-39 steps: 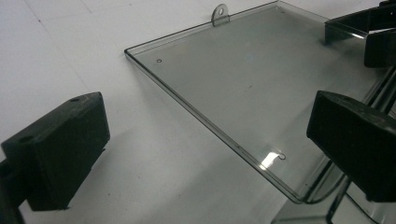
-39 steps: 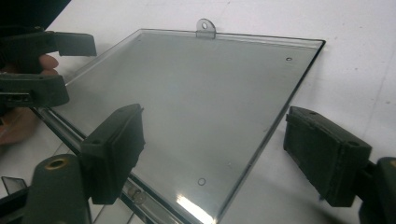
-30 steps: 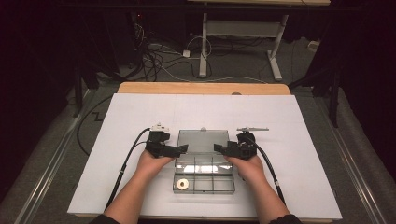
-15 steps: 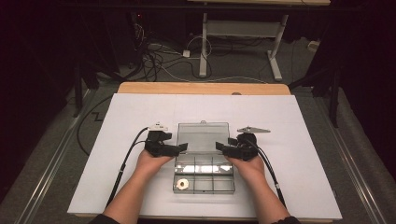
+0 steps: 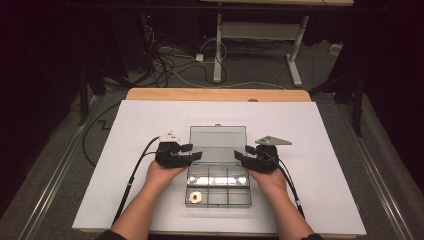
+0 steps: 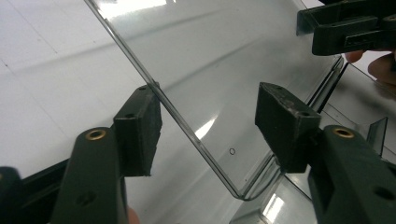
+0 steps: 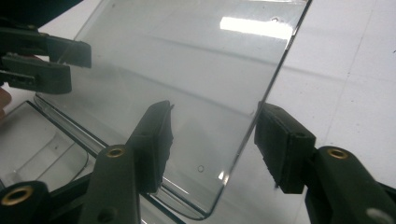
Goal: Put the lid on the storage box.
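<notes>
Lid's flipped open, tongs straddling its side edges

Left tongs [image 6: 205, 126] and right tongs [image 7: 212, 144] are both spread, one at each side edge of the clear lid [image 5: 218, 144], pinching nothing. The compartment box [image 5: 218, 190] sits near the worktop's [image 5: 310, 125] front edge (one white ring [image 5: 196, 196] inside). Guessing closing's left.

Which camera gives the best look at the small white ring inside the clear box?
The high view: the white ring lies in the front-left compartment of the clear box, seen whole from above. The left and right gripper views look along the jaws at the box's open lid, so they tell nothing about the ring.
</notes>
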Demonstrator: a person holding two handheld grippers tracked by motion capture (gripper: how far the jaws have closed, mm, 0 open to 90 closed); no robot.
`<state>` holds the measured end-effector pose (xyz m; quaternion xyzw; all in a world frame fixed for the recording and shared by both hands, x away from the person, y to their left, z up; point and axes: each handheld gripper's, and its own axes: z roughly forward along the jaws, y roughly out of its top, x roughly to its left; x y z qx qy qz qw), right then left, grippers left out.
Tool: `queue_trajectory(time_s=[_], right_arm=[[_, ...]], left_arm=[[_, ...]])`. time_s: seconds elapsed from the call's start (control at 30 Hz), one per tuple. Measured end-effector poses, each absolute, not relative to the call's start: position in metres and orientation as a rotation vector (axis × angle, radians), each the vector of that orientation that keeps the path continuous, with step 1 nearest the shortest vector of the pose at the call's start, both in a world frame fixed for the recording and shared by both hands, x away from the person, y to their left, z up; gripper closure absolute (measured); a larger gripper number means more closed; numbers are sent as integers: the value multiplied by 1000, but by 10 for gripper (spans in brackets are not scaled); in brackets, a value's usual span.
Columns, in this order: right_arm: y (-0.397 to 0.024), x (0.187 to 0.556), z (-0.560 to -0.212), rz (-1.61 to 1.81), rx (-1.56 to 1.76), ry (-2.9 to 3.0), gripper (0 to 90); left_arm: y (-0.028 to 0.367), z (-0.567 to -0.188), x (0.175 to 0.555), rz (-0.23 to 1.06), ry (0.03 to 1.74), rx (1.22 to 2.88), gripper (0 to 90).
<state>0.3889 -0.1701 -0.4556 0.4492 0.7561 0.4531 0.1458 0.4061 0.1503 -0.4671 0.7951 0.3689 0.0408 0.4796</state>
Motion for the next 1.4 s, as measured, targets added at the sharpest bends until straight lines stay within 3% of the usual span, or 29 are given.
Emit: queue_trajectory(time_s=[0.5, 0.8, 1.1, 1.4], right_arm=[[-195, 354, -443, 1316, 1106, 2133, 674], [-201, 339, -444, 1353, 1068, 2140, 895], [-193, 335, -441, 1387, 1000, 2155, 900], [-188, 335, -437, 1410, 969, 2153, 900]], left_arm=[[155, -454, 393, 190, 869, 1928, 595], [159, -448, 383, 222, 853, 1904, 685], [161, -442, 373, 254, 829, 1897, 746], [161, -441, 367, 260, 818, 1897, 749]])
